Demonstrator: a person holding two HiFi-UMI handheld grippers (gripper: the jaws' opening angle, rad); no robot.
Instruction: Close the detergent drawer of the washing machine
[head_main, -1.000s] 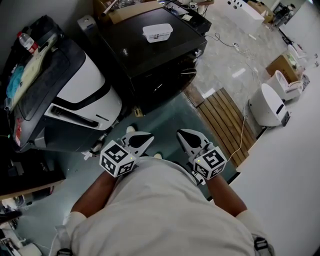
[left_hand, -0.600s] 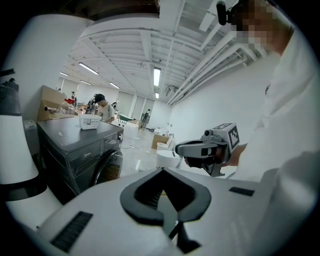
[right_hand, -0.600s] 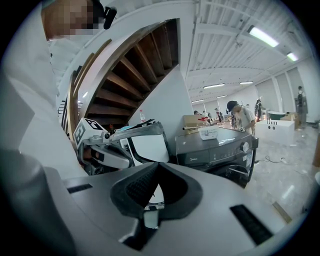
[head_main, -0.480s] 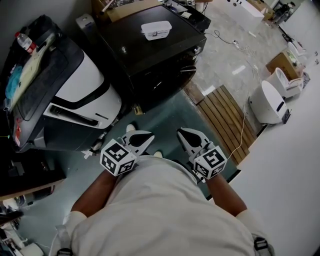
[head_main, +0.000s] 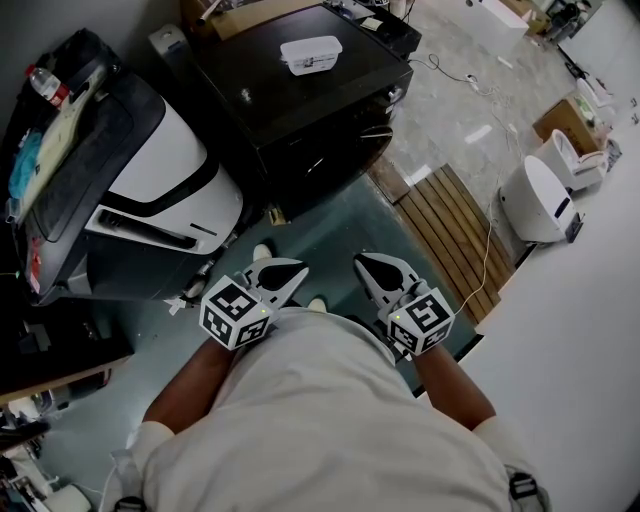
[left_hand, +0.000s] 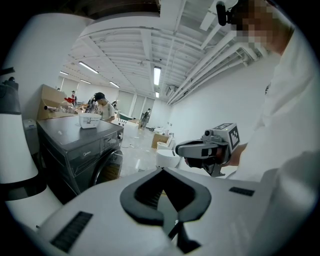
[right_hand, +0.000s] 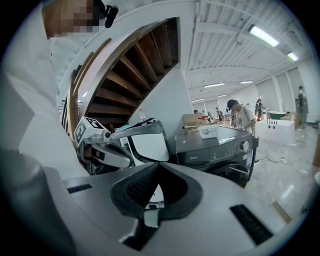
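- The left gripper (head_main: 285, 278) is clenched shut with nothing in it. It sits low in the middle of the head view, close to the person's white shirt (head_main: 320, 420).
- The right gripper (head_main: 375, 270) is just beside it, squeezed shut and empty too.
- Both point up the frame at the dark grey front-loading washing machine (head_main: 300, 90). It stands well apart from them in the upper middle, across the green floor (head_main: 330, 235).
- A small white plastic box (head_main: 312, 55) rests on top of it.
- The detergent drawer (right_hand: 194, 157) is the dark panel at the left end of the machine's top strip in the right gripper view. From here I cannot tell how far it sticks out.
- In the head view that strip runs from lower left to upper right, and the drawer end is the lower left one. So I think the left gripper is a bit nearer. The push would go up and left, into the machine.
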